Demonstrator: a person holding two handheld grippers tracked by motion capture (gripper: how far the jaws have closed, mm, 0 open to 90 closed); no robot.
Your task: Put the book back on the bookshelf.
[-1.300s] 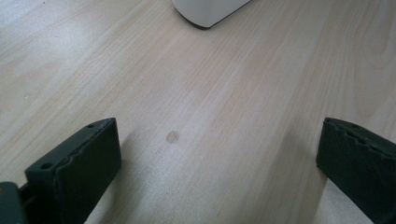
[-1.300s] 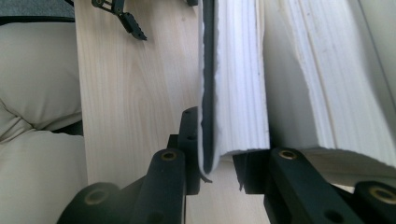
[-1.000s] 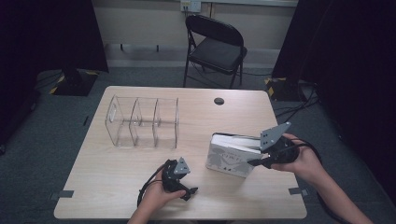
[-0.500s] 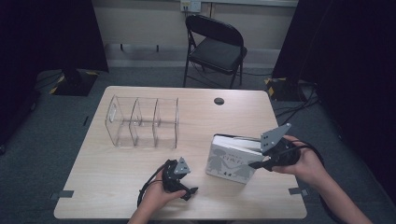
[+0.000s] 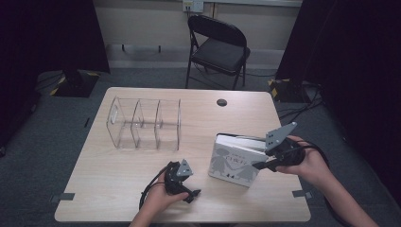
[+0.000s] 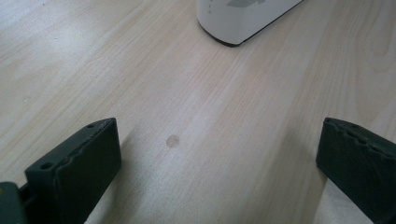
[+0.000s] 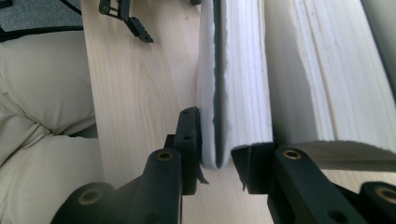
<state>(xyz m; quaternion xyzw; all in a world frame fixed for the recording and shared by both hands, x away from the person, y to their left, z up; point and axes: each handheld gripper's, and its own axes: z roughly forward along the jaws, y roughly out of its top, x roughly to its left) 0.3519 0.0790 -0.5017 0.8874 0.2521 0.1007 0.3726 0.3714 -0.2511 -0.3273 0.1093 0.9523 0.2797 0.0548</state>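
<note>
tilted up a little more on its right side since a second ago: book (image 5: 234, 161), now propped at a slant near the table's (image 5: 142, 189) right front part, left edge down on the wood. otherwise unmoved: both hands, clear divider rack (image 5: 144, 124).

largest first: pale wooden table, wide bare stretch between rack and book. folding chair (image 5: 217, 49) behind the far edge, well apart. rack at left back, three empty slots, upright. book next, white cover with dark figures, spine side toward the left gripper (image 5: 187, 185).

right gripper (image 7: 217, 161) clamped on the front cover and a thin sheaf of pages at the book's right edge, jaws nearly closed, just eased a touch. left gripper resting on the table near the front edge, jaws wide apart, nothing between them, book corner (image 6: 243, 21) ahead.

likely step: lifting book to stand it for a slot. best to grip deeper or take the whole block, since a cover-only pinch may let pages sag open. plenty of room leftward; right table edge close behind the right hand, so swing inward.
</note>
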